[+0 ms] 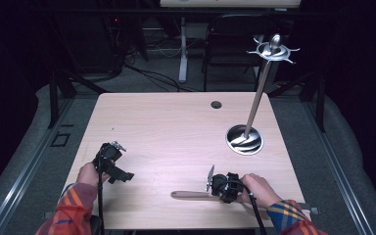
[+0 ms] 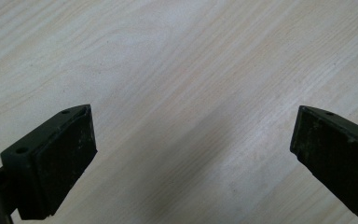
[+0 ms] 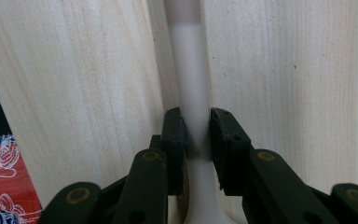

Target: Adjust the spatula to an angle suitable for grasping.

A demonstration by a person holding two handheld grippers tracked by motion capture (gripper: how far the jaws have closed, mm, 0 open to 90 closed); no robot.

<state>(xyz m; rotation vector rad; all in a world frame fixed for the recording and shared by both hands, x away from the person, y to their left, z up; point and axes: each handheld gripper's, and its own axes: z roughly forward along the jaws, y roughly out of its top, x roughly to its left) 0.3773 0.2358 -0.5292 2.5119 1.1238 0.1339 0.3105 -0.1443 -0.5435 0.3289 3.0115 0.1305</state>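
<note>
Utensil (image 1: 191, 195) on table (image 1: 166, 122) near front edge, stand (image 1: 245, 139) behind it, right.

Both sleeves are plaid flannel: orange-red ground crossed with blue and yellow stripes, cuffs ending at the wrists. Left gripper (image 1: 113, 161): black body, small silver metal fitting on top, black cable trailing from it along the forearm. Right gripper (image 1: 223, 186): black body, grey three-cornered plate standing on its top, black cable running off past the sleeve. In the left gripper view the fingers (image 2: 60, 158) are matte black wedge blocks, a small screw hole near each tip, pad faces scuffed and dusty. In the right gripper view the fingers (image 3: 173, 140) join flat black linkage bars through brass-coloured round pivots.
</note>
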